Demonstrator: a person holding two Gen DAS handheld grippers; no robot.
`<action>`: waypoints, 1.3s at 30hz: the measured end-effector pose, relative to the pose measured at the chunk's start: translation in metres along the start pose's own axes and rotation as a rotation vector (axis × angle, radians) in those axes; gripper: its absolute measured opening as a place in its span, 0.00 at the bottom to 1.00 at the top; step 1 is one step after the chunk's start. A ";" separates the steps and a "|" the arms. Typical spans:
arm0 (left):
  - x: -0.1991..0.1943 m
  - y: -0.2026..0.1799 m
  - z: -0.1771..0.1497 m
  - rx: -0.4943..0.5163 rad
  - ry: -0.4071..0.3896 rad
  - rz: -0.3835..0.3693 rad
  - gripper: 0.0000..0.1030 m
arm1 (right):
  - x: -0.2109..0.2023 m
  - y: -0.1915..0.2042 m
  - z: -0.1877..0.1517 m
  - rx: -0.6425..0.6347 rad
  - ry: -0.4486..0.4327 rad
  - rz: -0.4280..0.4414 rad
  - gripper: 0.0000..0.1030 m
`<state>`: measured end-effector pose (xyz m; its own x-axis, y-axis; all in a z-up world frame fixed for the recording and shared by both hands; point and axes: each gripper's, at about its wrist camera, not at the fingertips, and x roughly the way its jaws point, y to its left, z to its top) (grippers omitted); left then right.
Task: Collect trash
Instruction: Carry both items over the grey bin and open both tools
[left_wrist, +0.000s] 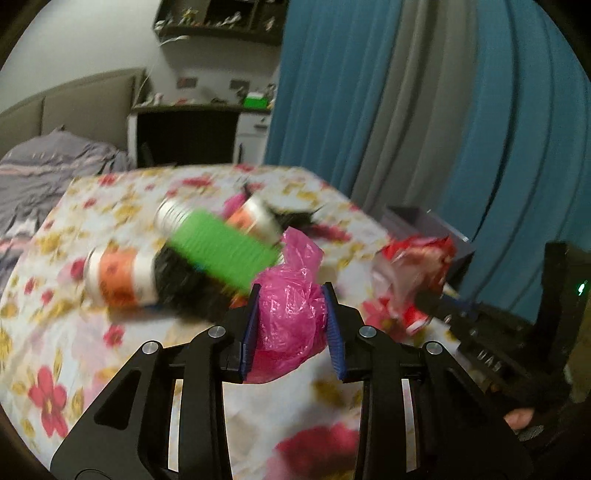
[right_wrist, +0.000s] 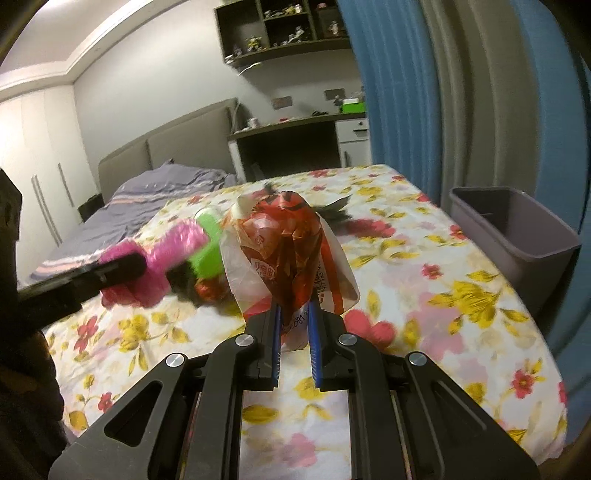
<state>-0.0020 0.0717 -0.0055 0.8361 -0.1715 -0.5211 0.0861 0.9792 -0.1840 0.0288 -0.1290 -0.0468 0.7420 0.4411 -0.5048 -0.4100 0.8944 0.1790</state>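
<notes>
Pink bag (left_wrist: 291, 314), crumpled, sits clamped in my left gripper (left_wrist: 291, 325) above the floral sheet (left_wrist: 55, 350). My right gripper (right_wrist: 293, 332) pinches a red wrapper (right_wrist: 288, 243), its long axis upright, standing up from the pads. Only the left view shows the cans (left_wrist: 118, 277) lying tilted on the sheet; only the right shows the whole grey bin (right_wrist: 517, 229) beside the bed.

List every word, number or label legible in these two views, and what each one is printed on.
"1981", roughly, the digits uncertain: on the white edge of the red snack wrapper held in the right claw.
Chinese characters on a white patch of that wrapper: too blurred to read.
Digit string along its right edge: unreadable.
Orange-labelled cans: motion-blurred, unreadable.
</notes>
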 end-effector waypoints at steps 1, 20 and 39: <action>0.003 -0.009 0.009 0.010 -0.010 -0.011 0.30 | -0.003 -0.007 0.004 0.010 -0.010 -0.010 0.14; 0.160 -0.215 0.119 0.213 -0.066 -0.247 0.30 | -0.010 -0.196 0.086 0.131 -0.165 -0.432 0.14; 0.279 -0.267 0.123 0.178 0.093 -0.370 0.31 | 0.034 -0.263 0.090 0.207 -0.088 -0.502 0.15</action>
<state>0.2748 -0.2244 0.0006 0.6796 -0.5159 -0.5215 0.4705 0.8520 -0.2296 0.2099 -0.3429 -0.0353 0.8649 -0.0465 -0.4998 0.1120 0.9885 0.1018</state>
